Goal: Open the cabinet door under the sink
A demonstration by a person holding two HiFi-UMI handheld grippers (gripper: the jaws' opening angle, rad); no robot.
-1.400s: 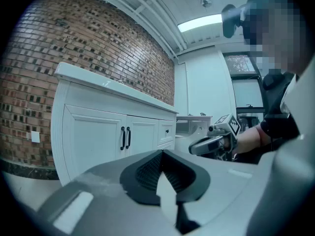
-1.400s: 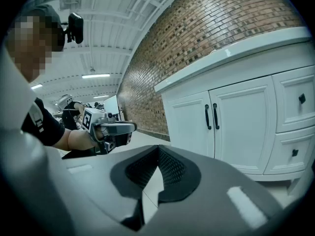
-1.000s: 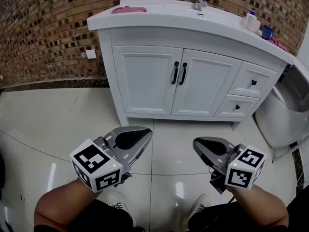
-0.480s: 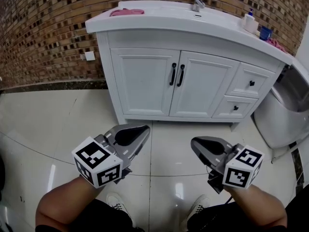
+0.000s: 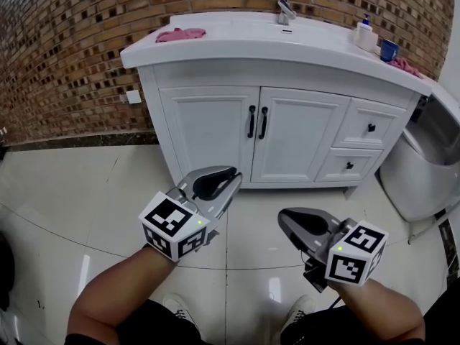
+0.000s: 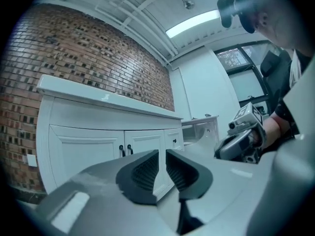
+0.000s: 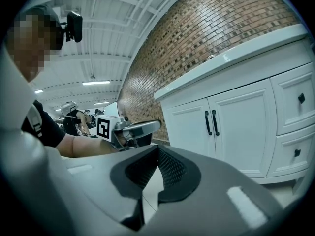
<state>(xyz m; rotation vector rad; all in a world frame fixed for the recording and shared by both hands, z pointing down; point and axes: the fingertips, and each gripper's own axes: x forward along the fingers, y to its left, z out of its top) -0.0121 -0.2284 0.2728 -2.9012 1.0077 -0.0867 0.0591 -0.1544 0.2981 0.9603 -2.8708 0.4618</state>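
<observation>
- Head view: I see the cabinet door (image 5: pixel 297 139) under the sink (image 5: pixel 237 34) closed, on the far side, well apart from both grippers.
- Left gripper (image 5: pixel 231 175): jaws just opening slightly, nothing between them.
- Right gripper (image 5: pixel 282 218): jaws together, empty.

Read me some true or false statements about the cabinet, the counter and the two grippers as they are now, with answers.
1. Both doors are closed. True.
2. The left gripper grips a handle. False: its jaws have just been opening and stand slightly apart with nothing between them, short of the doors.
3. A pink cloth lies on the counter. True.
4. The handles are white. False: they are black.
5. The right gripper touches a drawer. False: it is shut and empty, held above the floor.
</observation>
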